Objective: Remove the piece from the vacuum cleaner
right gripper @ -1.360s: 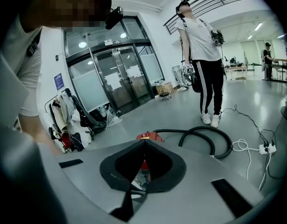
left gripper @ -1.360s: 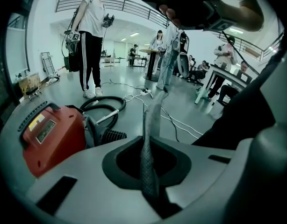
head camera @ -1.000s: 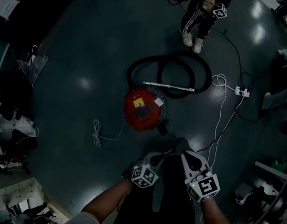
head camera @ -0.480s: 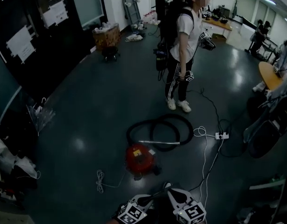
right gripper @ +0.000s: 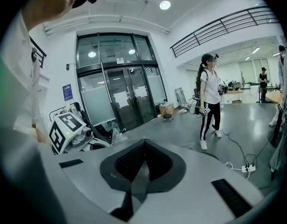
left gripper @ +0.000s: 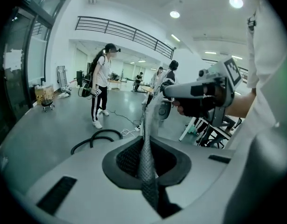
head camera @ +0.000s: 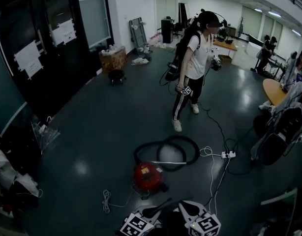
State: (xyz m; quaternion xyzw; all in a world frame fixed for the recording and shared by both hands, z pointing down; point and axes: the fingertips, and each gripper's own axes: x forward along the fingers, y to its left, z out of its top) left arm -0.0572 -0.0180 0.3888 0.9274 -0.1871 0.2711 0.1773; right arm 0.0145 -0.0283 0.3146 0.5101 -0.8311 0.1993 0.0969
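Note:
A red canister vacuum cleaner (head camera: 147,176) stands on the dark floor just ahead of me. Its black hose (head camera: 166,150) lies coiled behind it, with a metal wand (head camera: 168,162) across the coil. Both grippers are low at the bottom edge of the head view, short of the vacuum and not touching it. My left gripper (head camera: 163,204) has its jaws together with nothing between them (left gripper: 147,122). My right gripper (head camera: 183,204) is the same, jaws closed on nothing (right gripper: 142,146). The hose (left gripper: 94,139) also shows in the left gripper view.
A person (head camera: 190,77) in a white shirt stands beyond the hose, grippers in hand. A white power strip (head camera: 227,155) with its cables lies to the right, and a loose white cord (head camera: 107,200) to the left. A round table (head camera: 276,90) and a draped chair (head camera: 284,127) stand at the right.
The head view has swung up from the floor to the room. Both grippers now sit lower in the frame. The vacuum and hose lie as before; the standing person has shifted feet.

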